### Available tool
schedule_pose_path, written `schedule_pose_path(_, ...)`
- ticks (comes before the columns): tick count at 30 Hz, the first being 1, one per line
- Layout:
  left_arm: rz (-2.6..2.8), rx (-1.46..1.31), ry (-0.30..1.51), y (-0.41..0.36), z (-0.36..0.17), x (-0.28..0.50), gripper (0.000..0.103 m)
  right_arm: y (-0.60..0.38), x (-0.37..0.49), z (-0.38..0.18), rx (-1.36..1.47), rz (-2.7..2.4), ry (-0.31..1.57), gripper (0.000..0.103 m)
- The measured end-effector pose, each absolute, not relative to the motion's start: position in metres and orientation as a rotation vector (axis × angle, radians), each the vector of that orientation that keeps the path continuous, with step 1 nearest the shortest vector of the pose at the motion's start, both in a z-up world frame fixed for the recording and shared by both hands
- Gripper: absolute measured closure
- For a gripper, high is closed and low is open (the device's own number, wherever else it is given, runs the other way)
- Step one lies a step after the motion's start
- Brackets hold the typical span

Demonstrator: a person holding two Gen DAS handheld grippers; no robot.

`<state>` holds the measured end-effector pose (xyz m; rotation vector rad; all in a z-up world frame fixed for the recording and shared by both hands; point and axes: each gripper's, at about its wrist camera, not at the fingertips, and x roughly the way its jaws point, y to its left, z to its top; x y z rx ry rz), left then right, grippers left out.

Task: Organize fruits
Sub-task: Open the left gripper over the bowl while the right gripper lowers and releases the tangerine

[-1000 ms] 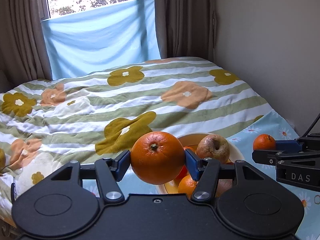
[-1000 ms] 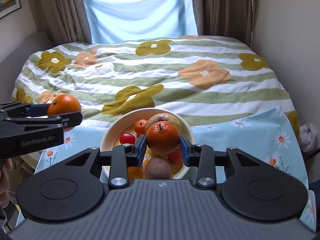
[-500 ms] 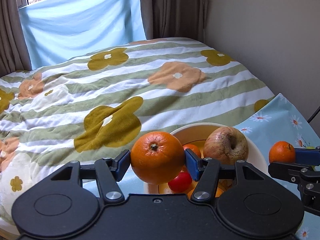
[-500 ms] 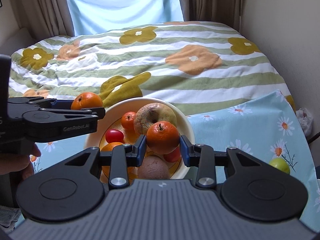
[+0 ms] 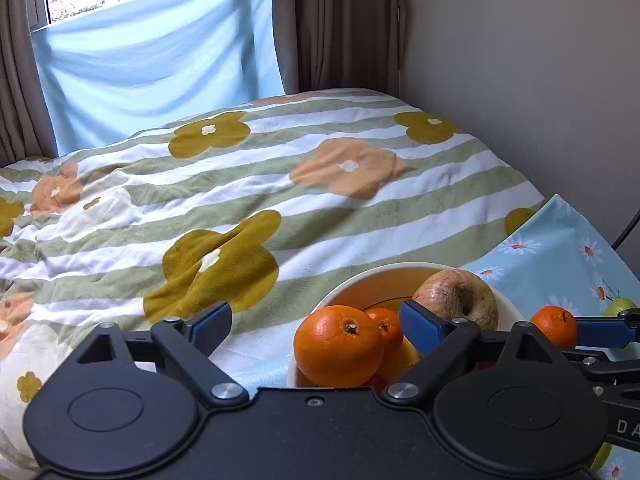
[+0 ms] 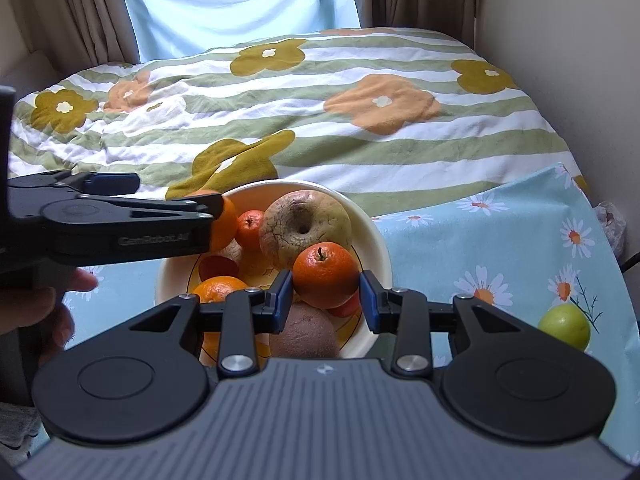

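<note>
Half a second ago the left gripper point(image 5: 314, 326) pinched the large orange point(image 5: 338, 346); now its jaws stand spread and the orange sits at the bowl's point(image 5: 352, 290) near-left rim, lower centre of the left view. The right gripper point(image 6: 326, 294) pinches a small tangerine point(image 6: 326, 274) above the bowl's middle, not yet let go. The bowl looks nearly full: wrinkled apple point(image 6: 305, 228), oranges, a kiwi point(image 6: 304, 336). Left, by my reading: drop the tangerine and fetch the green fruit point(image 6: 565, 326) on the daisy cloth point(image 6: 500, 240), lower right. Only the right view shows that fruit whole and the bowl's contents.
</note>
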<state>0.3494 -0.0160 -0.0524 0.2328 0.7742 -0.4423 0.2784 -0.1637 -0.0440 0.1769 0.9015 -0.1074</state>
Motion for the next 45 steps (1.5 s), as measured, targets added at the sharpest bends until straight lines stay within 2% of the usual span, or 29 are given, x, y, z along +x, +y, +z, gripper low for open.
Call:
schedule_pose_path(12, -0.368, 0.167, 0.729, 0.029, -0.015, 0.324, 0.008, -0.151, 0.294, -0.052, 0.181, -0.057, 0.932, 0.052)
schedule_pose_path(26, -0.328, 0.142, 0.752, 0.049, -0.019, 0.309, 0.008, -0.136, 0.300, -0.062, 0.155, -0.010, 0.952, 0.051)
schedule_pose_path(27, -0.328, 0.136, 0.755, 0.050, -0.020, 0.309, 0.008, -0.135, 0.299, -0.060, 0.146, -0.015, 0.931, 0.046)
schedule_pose_path(29, -0.332, 0.127, 0.756, 0.049, -0.019, 0.309, 0.008, -0.133, 0.296, -0.056, 0.119, -0.026, 0.904, 0.015)
schedule_pose_path(31, -0.336, 0.127, 0.755, 0.048, -0.019, 0.310, 0.008, -0.132, 0.293, -0.051, 0.094, -0.045, 0.875, 0.001)
schedule_pose_path(45, -0.351, 0.133, 0.720, 0.043, 0.000, 0.296, 0.008, -0.139, 0.272, -0.032, 0.093, -0.070, 0.844, 0.000)
